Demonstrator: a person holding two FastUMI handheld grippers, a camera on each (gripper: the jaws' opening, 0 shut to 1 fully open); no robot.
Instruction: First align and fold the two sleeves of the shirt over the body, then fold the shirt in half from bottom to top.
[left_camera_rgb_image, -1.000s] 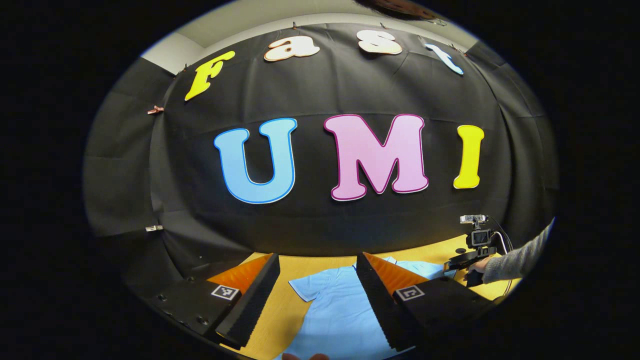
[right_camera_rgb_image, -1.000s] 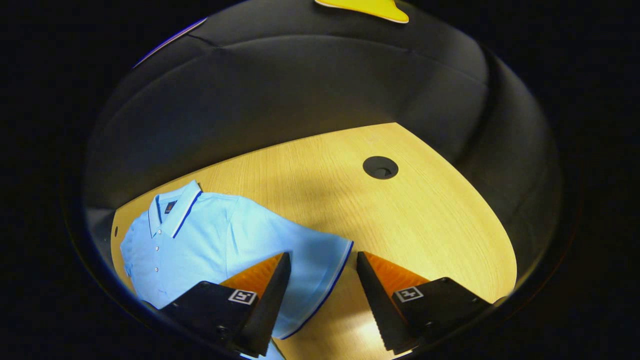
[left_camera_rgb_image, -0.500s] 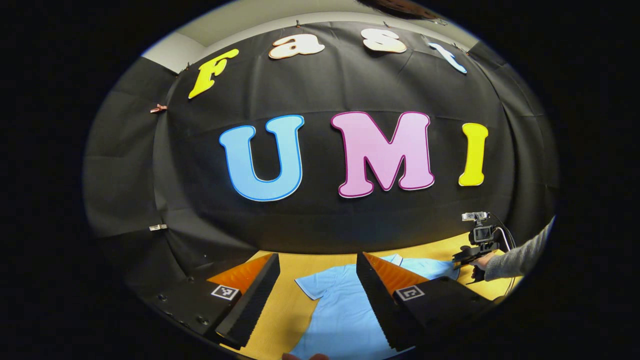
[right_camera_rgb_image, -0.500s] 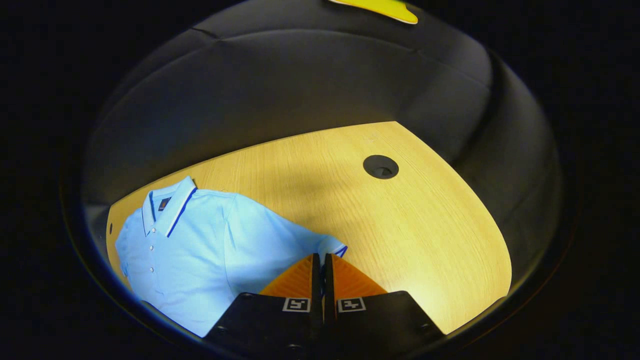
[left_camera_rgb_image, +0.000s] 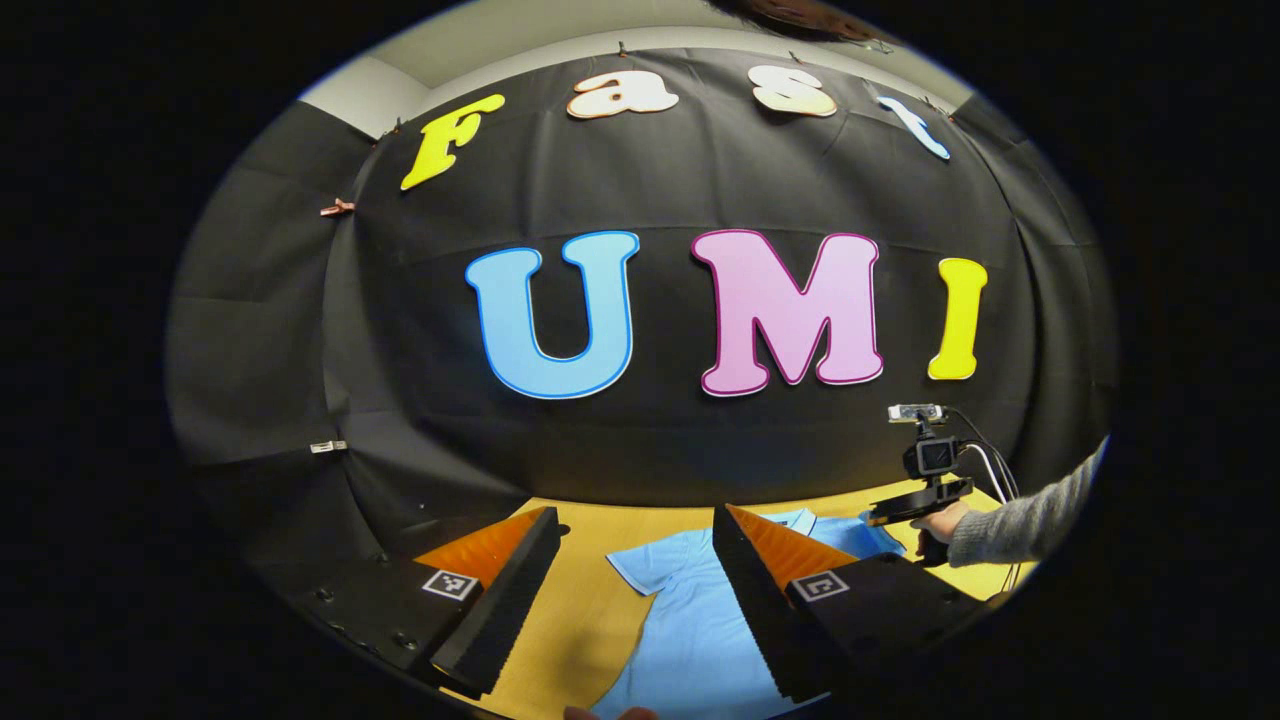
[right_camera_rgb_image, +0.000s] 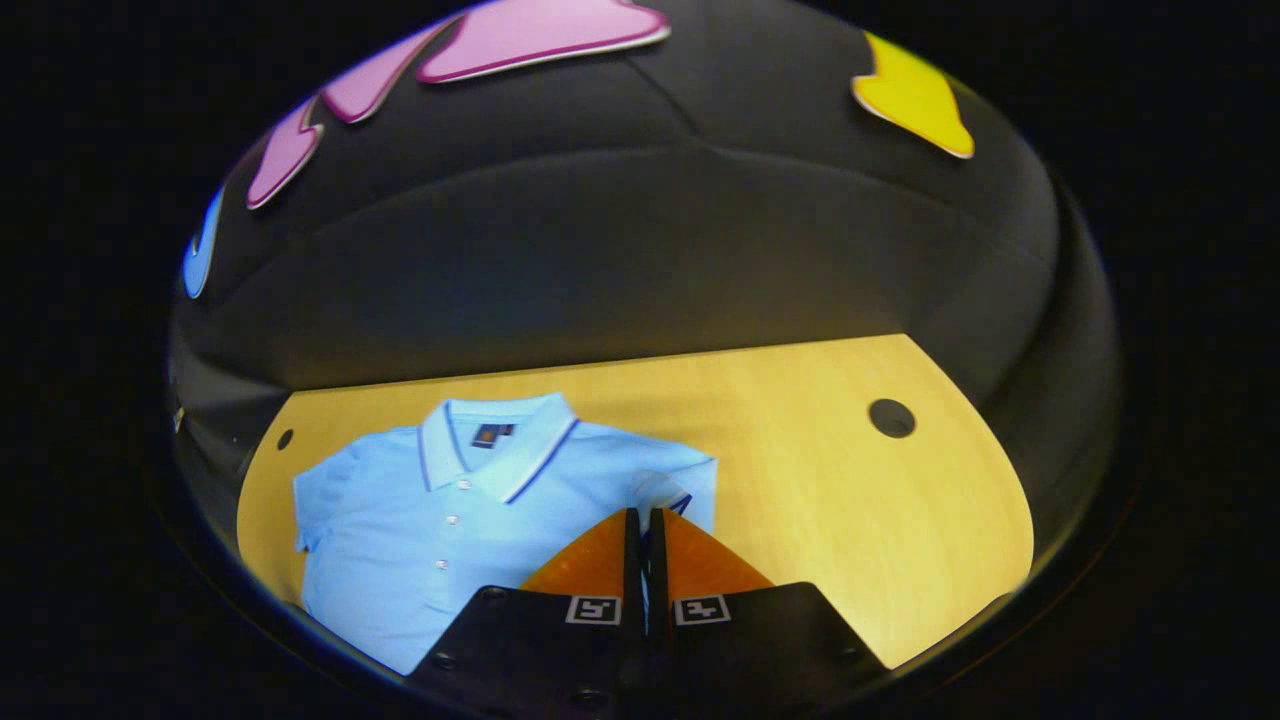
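Currently: shirt (right_camera_rgb_image: 430, 510) lies flat on desk (right_camera_rgb_image: 850, 500), collar toward booth wall. Right claw (right_camera_rgb_image: 645, 520) clamped w/ 2 fingers on sleeve (right_camera_rgb_image: 665, 492) (lifted over shirt body). Left claw (left_camera_rgb_image: 635, 525) wide open, holding nothing, above shirt.

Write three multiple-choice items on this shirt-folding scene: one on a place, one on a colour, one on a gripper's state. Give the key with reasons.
1. Where does the round dark hole in the yellow wooden table lie in the right gripper view?
A. right of the shirt
B. under the collar
C. left of the shirt

2. What colour is the short-sleeved polo shirt?
A. red
B. light blue
C. white

3. How stands the right gripper?
A. wide open above bare wood
B. shut on the shirt's sleeve
C. open around the collar

Key: A, the hole sits on bare wood right of the shirt; B, the cloth is light blue with dark trim; B, both fingers press together on the sleeve's edge.
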